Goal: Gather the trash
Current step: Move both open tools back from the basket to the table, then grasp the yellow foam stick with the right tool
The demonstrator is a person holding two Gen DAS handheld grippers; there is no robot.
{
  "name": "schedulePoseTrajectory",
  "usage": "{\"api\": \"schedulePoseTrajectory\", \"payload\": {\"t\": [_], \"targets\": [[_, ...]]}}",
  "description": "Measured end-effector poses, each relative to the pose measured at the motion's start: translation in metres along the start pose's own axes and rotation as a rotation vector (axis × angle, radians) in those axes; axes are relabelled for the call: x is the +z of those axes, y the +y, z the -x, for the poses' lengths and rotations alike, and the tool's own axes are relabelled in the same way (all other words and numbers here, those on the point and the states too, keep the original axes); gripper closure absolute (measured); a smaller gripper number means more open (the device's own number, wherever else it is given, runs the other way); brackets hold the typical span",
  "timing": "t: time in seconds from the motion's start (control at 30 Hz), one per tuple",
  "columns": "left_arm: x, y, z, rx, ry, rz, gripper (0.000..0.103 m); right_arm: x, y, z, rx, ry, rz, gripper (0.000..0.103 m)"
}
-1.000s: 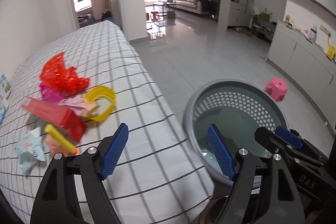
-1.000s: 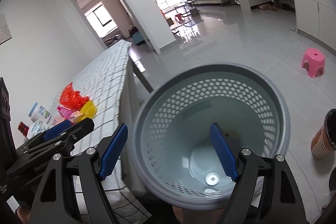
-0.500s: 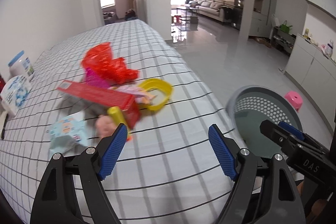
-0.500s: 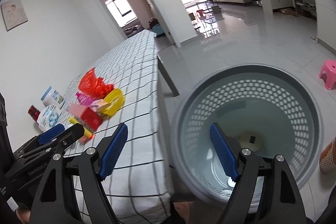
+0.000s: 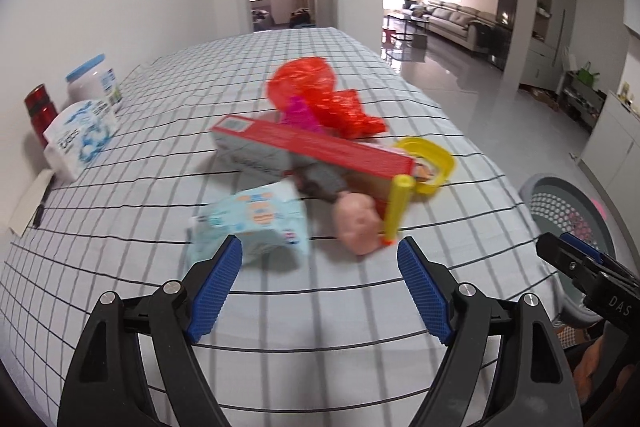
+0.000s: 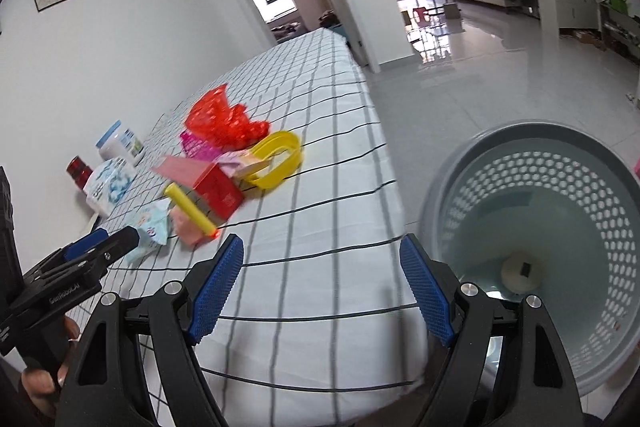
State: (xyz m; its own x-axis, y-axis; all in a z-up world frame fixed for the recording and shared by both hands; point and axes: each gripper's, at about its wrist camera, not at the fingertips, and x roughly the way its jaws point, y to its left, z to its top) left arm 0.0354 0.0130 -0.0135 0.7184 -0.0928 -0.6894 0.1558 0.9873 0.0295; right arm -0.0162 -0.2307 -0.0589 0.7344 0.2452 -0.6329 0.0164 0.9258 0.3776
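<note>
trash pile: crinkly red plastic bag, long red carton, yellow plastic ring, yellow tube, pale blue wipes pack, all heaped on the checked cloth, 12 o'clock of the left claw
basket: 1, round grey plastic, holes all round, on the floor at 3 o'clock of the table
left claw: wide open, holding nothing
right claw: wide open too, nothing in it, over the table edge
</note>
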Motion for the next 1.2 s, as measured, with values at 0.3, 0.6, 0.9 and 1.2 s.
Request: {"api": "schedulePoseTrajectory", "payload": {"t": [0.3,0.6,0.9,1.2], "targets": [[-0.001,0.047,-0.011,0.034,0.012,0.044,0.024,0.003,0.041,-0.017,0.026,0.032,0.065,0.026],[0.006,0.075,-0.029,0.035,0.027,0.031,0.024,0.006,0.083,-0.048,0.007,0.068,0.113,0.026],[0.009,0.086,-0.039,-0.001,0.018,0.028,0.023,0.012,0.111,-0.071,-0.042,0.061,0.17,0.026],[0.005,0.092,-0.049,-0.039,0.038,0.052,0.023,0.016,0.114,-0.086,-0.054,0.075,0.179,0.032]]}}
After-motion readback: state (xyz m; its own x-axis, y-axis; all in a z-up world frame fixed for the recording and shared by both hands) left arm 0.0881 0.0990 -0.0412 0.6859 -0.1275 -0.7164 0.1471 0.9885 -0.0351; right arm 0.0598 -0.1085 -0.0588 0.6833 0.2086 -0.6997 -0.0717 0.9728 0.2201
